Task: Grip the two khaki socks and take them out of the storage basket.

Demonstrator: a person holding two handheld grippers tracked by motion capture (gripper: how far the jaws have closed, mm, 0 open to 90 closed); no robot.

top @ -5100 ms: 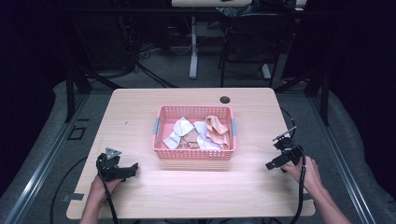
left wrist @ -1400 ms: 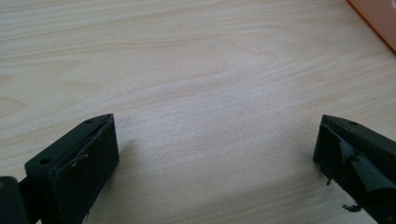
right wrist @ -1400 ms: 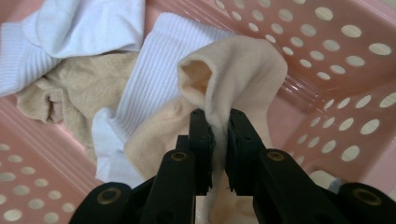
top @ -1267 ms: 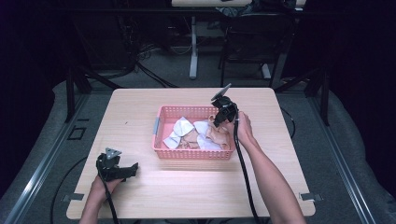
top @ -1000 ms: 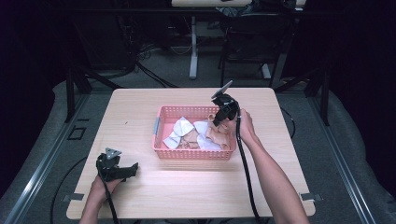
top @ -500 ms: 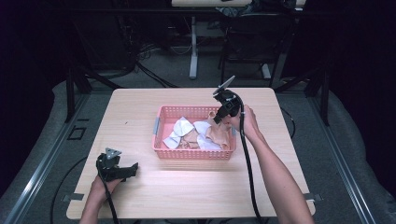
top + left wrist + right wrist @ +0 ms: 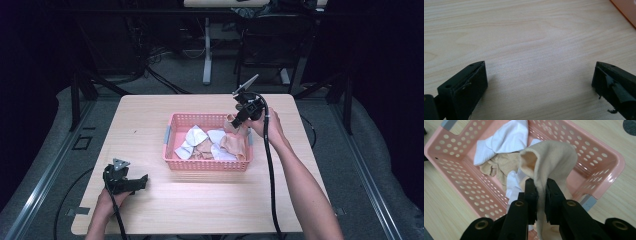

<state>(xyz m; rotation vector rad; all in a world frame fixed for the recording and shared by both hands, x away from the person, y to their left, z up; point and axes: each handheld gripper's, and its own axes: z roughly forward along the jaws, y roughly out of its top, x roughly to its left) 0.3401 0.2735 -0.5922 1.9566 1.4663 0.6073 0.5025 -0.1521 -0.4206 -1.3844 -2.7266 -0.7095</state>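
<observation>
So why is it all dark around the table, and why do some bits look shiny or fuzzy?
High view: light falls on the table, while the room behind stays nearly black. Right gripper view: the pink basket has a bright shiny spot on its rim, and the beige sock is sharp. Left gripper view: the wood is a little soft, and the black fingers up close look dark.

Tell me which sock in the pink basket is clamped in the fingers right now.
The beige fabric sock, pinched and raised by the right gripper over the pink perforated plastic basket. The white socks and the tan one lie loose inside.
</observation>
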